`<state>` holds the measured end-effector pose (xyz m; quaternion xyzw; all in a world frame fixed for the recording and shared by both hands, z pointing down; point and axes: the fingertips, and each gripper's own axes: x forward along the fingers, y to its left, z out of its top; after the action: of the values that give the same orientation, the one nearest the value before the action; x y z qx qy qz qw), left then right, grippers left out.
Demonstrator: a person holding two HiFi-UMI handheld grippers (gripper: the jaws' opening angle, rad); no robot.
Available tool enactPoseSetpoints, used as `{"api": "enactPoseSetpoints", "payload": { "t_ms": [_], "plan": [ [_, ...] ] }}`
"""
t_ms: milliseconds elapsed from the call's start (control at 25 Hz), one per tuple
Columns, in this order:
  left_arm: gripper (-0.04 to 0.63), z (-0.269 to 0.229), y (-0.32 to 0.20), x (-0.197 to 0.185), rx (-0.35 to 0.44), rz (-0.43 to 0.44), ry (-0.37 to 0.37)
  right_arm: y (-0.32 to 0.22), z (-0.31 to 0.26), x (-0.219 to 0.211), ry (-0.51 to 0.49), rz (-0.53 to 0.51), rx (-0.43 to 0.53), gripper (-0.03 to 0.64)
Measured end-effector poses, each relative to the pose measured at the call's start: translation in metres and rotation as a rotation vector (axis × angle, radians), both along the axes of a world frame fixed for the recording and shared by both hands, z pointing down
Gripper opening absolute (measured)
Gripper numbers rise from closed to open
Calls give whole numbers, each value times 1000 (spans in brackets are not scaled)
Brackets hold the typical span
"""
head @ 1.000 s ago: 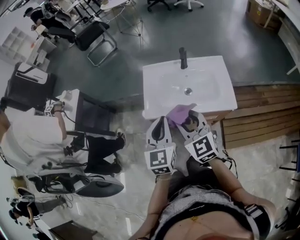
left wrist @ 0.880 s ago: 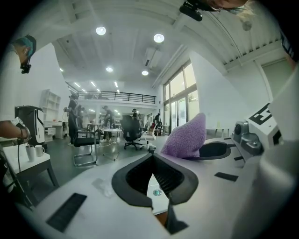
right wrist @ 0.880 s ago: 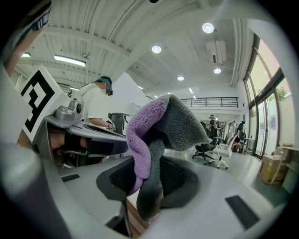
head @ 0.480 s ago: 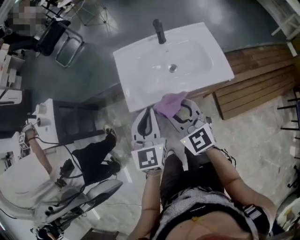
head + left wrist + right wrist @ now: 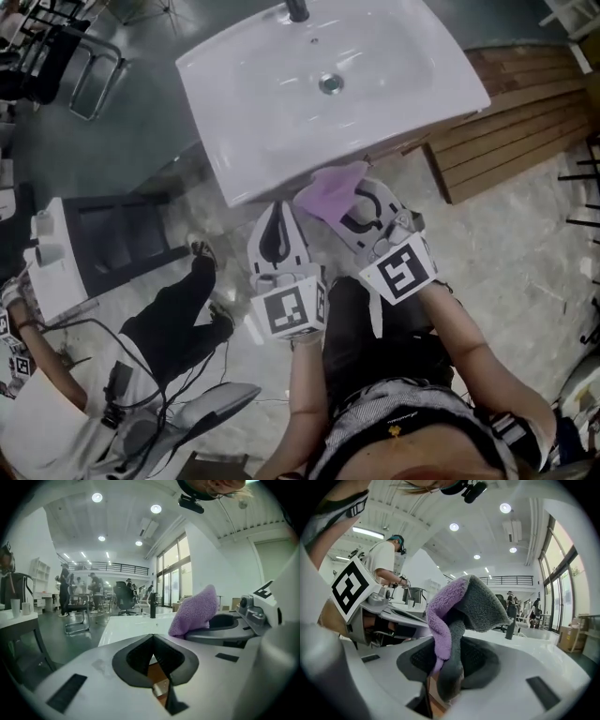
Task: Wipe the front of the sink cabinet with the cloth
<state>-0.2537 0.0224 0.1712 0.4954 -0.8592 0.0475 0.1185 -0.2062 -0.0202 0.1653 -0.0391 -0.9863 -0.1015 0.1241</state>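
The purple cloth [image 5: 328,192] is pinched between the closed jaws of the right tool [image 5: 349,204] and is held just at the near edge of the sink [image 5: 225,112]. The left tool [image 5: 277,211] is closed on nothing, just beside it. The cabinet front, mostly hidden under the rim, is judged to lie ahead and below; the right tool is nearer.

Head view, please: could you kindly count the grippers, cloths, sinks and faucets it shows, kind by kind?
grippers: 2, left gripper and right gripper
cloth: 1
sink: 1
faucet: 1
Total: 5
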Motion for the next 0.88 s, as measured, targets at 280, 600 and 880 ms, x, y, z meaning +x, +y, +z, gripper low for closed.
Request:
{"api": "enactPoseSetpoints", "payload": {
  "t_ms": [280, 600, 880],
  "plan": [
    [6, 68, 13, -11, -4, -31, -3, 3, 72, -8, -8, -20, -21, 173],
    [6, 144, 30, -24, 45, -57, -42, 42, 140, -35, -133, -158, -58, 173],
    [6, 219, 66, -51, 71, -121, -66, 69, 203, -63, -192, -199, -12, 173]
  ]
}}
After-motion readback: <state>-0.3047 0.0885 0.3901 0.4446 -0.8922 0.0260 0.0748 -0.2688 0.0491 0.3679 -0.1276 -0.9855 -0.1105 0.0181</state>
